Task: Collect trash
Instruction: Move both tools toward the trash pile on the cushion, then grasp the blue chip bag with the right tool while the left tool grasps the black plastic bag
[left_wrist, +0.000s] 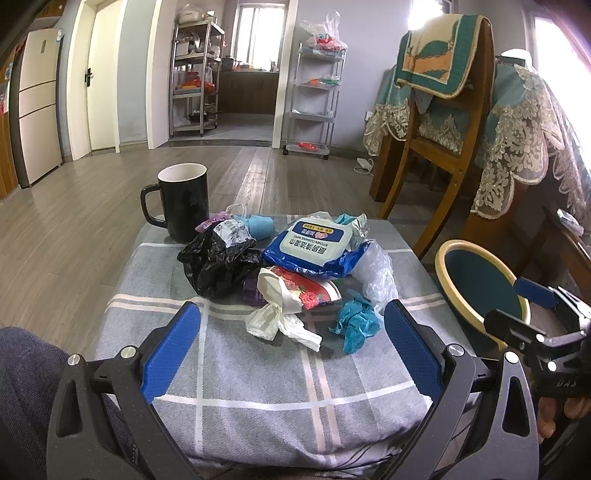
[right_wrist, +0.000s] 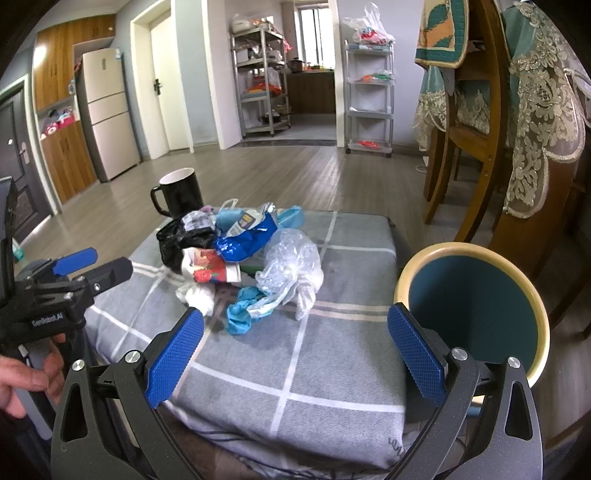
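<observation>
A heap of trash lies on a grey checked cushion (left_wrist: 258, 376): a black plastic bag (left_wrist: 216, 264), a blue wet-wipes pack (left_wrist: 314, 247), a flowered paper cup (left_wrist: 310, 291), a white tissue (left_wrist: 280, 321), a teal crumpled glove (left_wrist: 356, 325) and a clear plastic bag (right_wrist: 291, 266). My left gripper (left_wrist: 291, 332) is open, its blue pads just short of the tissue and glove. My right gripper (right_wrist: 295, 347) is open too, hovering over the cushion's near part, in front of the teal glove (right_wrist: 240, 314). A teal bin with a cream rim (right_wrist: 476, 306) stands to the right of the cushion.
A black mug (left_wrist: 184, 203) stands at the cushion's far left corner. A wooden chair (left_wrist: 443, 147) and a lace-covered table (left_wrist: 524, 140) are at the right. Wooden floor stretches behind, with metal shelves (left_wrist: 195, 77) and a fridge (left_wrist: 37, 107) farther off. A hand (right_wrist: 29, 373) holds the left gripper.
</observation>
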